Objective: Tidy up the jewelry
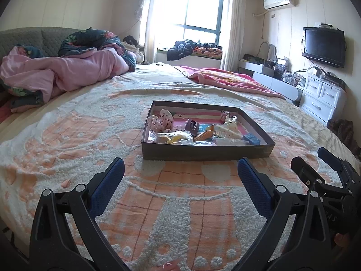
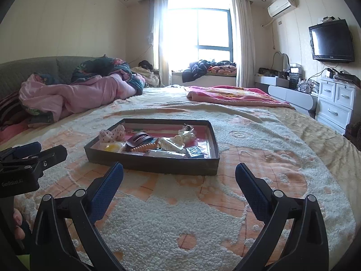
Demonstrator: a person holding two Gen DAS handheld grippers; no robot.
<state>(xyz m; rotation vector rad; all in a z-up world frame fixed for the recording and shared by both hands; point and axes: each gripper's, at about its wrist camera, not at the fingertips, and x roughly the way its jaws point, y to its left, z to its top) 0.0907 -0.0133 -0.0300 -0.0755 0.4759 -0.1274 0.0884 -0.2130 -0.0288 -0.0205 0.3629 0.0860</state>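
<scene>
Both sets of fingers stand spread wide with nothing between them: my left gripper (image 1: 180, 169) hangs over the bedspread (image 1: 74, 140) just short of the tray (image 1: 207, 152), and my right gripper (image 2: 179, 174) does the same from a spot further right.

Going left to right in the left wrist view, I see a pink quilt (image 1: 67, 72) bunched at the head of the bed, then the shallow dark tray square ahead. Inside it, a spotted fabric hair tie (image 1: 160, 119) lies at the left, a purple claw clip (image 1: 191, 125) beside it, an orange spiral tie (image 1: 204, 135) in front, a white claw clip (image 1: 227, 131) next, and a blue block (image 1: 251, 139) in the near right corner. At the far right edge my other gripper shows from the side.

The right wrist view puts the tray (image 2: 153, 163) left of centre and angled, so I see the brown clip (image 2: 140, 140) from its curved back, plus a yellow piece (image 2: 112, 147) near the front wall that is mostly lost among clear wrapping in the other camera. Here the blue block reads as a dark patterned box (image 2: 194, 152). A fingertip (image 2: 18, 219) appears at the lower left, under the left gripper's body. On the right wall both cameras catch the television (image 2: 330, 41) and white drawers (image 2: 338, 103).
</scene>
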